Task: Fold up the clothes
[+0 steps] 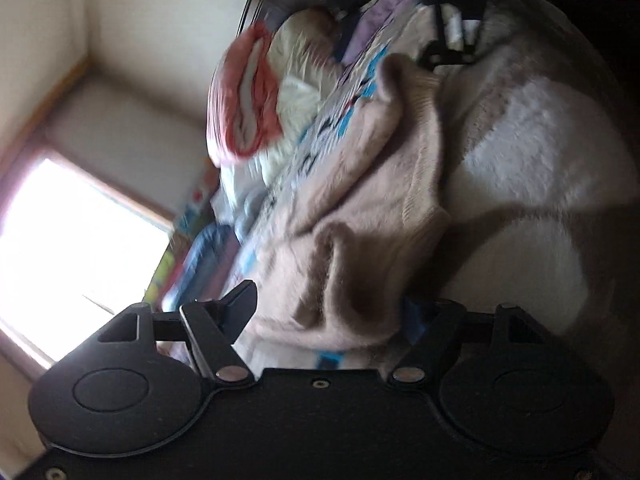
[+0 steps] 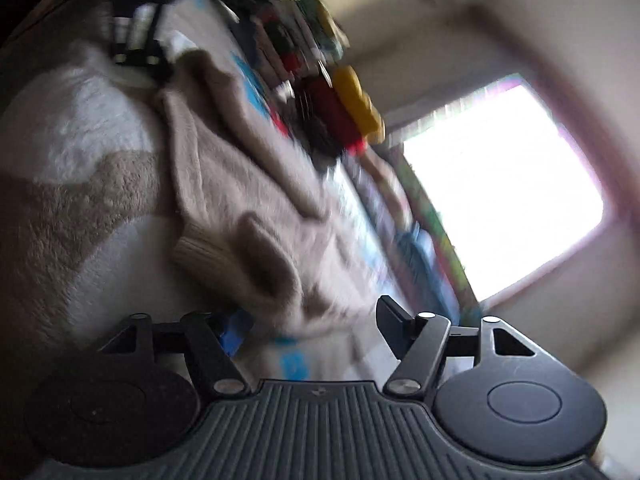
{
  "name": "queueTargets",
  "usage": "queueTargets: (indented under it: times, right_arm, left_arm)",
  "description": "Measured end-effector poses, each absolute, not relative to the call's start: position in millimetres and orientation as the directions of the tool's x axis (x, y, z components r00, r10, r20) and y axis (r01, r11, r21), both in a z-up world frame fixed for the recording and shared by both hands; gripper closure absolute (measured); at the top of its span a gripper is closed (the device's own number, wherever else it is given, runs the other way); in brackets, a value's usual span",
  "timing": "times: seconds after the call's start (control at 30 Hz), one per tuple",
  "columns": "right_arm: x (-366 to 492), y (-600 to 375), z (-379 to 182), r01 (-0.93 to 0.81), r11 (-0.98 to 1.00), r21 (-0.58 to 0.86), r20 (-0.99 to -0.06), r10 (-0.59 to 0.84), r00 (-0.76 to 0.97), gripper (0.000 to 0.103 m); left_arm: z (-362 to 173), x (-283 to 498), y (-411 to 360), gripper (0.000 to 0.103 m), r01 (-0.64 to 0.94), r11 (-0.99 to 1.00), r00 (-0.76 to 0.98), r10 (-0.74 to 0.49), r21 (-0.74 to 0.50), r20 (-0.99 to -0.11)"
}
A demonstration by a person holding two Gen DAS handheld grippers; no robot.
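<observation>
A fuzzy pale pink sweater (image 1: pixel 360 216) lies rumpled on a patterned bedsheet. In the left wrist view my left gripper (image 1: pixel 332 312) is open, its jaws wide apart, one on each side of the sweater's near edge. The left finger (image 1: pixel 240 300) shows; the right one is mostly hidden under the fabric. The right gripper (image 1: pixel 456 32) appears at the top, far side of the sweater. In the right wrist view the sweater (image 2: pixel 248 208) lies ahead. My right gripper (image 2: pixel 316 328) is open, with its jaws either side of the sweater's near edge. The left gripper (image 2: pixel 136 44) shows at the top left.
A beige and white fleece blanket (image 1: pixel 540 140) lies beside the sweater. A patterned sheet (image 1: pixel 320 128) with blue marks covers the bed. A red and white bundle (image 1: pixel 248 96) sits farther off. Stacked red and yellow items (image 2: pixel 344 108) lie beyond. A bright window (image 2: pixel 500 184) is behind.
</observation>
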State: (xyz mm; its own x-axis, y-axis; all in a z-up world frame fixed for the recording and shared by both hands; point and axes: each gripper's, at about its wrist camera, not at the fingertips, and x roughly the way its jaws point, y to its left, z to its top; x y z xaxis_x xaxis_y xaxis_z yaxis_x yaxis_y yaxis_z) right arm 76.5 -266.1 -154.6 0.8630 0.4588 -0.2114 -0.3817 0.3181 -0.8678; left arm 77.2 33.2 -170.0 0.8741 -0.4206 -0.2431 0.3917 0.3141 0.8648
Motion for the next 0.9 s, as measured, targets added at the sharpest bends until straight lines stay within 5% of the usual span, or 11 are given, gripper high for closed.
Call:
queueTargets:
  times: [0.43,0.5,0.53,0.6,0.9]
  right_arm:
    - [120,-268,-147,-0.527,0.135,-0.839,-0.335,0.634,0.697,0.035]
    - [124,-264,-143,-0.561,0.136,-0.817,-0.363,0.634,0.683,0.048]
    - [126,-262,-141,-0.577,0.132,-0.806,-0.379,0.633,0.675,0.054]
    - [129,-257,-138,-0.610,0.130,-0.782,-0.408,0.633,0.658,0.064]
    - [157,-267,-85,-0.749,0.323,-0.579,-0.396,0.691,0.604,0.077]
  left_arm:
    - [-164,105,48,0.026,0.441,0.159,0.770,-0.573,0.883,-0.281]
    - [-159,109,49,0.026,0.461,0.157,0.760,-0.578,0.874,-0.297]
    - [-156,112,49,0.028,0.474,0.157,0.755,-0.579,0.867,-0.307]
    - [-149,117,50,0.058,0.499,0.158,0.744,-0.582,0.852,-0.328]
    - [-94,155,56,0.070,0.647,0.370,0.709,-0.614,0.666,-0.347]
